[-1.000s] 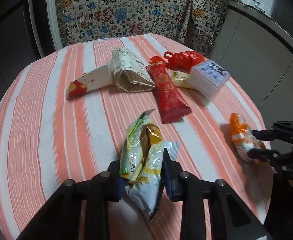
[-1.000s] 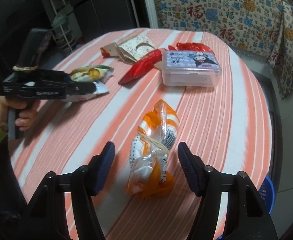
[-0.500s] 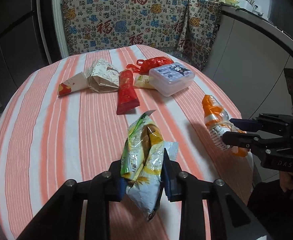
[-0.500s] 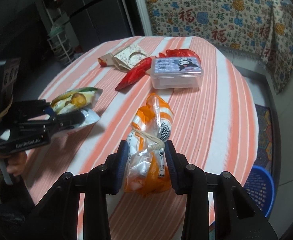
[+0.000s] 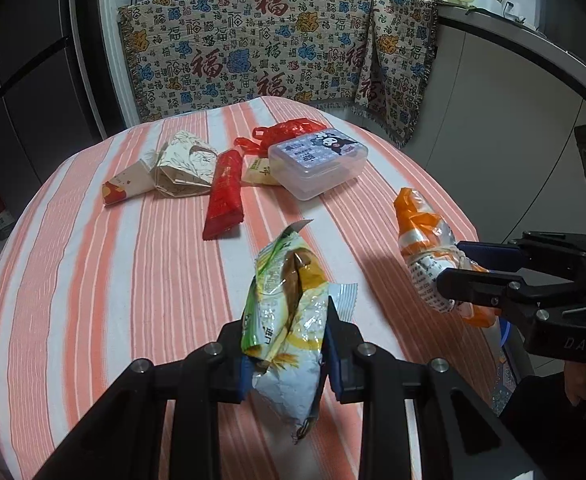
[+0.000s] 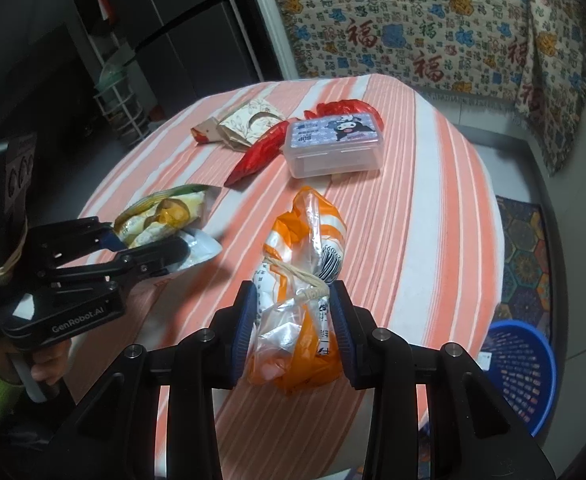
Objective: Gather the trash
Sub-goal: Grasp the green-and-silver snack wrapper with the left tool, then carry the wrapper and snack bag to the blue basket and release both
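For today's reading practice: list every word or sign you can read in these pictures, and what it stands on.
"GenRobot.AI": left gripper body.
"DAS": right gripper body.
"福": patterned cloth, repeated.
"80P": clear plastic box lid; rest blurred.
Print on green snack bag and orange bag: unreadable.

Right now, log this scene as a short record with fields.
left claw: shut on green and yellow snack wrapper, lifted off the table
right claw: shut on orange and clear bag
still on striped table: red pouch, paper box, clear lidded box, red plastic bag
bin: blue basket on the floor beside the table
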`<state>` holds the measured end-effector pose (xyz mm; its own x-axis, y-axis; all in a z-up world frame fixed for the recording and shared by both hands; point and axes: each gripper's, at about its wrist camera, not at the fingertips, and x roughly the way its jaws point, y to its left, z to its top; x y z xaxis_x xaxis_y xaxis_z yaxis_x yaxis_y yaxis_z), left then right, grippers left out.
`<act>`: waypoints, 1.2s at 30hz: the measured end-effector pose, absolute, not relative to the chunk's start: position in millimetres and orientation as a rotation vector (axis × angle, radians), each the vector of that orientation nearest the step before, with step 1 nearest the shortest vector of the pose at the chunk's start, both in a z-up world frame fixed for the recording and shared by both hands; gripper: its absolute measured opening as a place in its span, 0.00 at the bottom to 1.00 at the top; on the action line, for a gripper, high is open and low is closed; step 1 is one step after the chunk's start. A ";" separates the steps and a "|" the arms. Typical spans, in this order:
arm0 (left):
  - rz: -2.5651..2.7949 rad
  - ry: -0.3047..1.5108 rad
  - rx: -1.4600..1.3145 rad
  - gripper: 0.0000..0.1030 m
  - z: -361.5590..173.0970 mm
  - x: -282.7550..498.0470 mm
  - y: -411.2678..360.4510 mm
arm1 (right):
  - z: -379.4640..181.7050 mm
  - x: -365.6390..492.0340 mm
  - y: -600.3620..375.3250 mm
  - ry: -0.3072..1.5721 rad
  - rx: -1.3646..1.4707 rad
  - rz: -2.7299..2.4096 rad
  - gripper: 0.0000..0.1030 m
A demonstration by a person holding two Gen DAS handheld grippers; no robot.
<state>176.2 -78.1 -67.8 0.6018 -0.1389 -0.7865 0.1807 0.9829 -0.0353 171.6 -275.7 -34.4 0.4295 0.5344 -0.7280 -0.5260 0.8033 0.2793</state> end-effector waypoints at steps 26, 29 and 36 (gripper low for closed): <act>-0.489 0.952 0.040 0.28 -60.6 208.1 -233.5 | -29.1 172.1 -465.7 0.872 0.202 0.272 0.37; -0.526 0.968 0.037 0.28 -65.1 213.0 -262.3 | -32.0 168.8 -490.4 0.879 0.206 0.206 0.37; -0.604 0.985 0.060 0.28 -81.8 220.8 -323.8 | -42.7 165.5 -536.1 0.908 0.246 0.117 0.37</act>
<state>220.8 -323.8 -81.8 0.4037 -0.4515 -0.7957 0.5046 0.8354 -0.2179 165.5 -536.1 -42.7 0.6115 0.2038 -0.7645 0.0032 0.9656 0.2600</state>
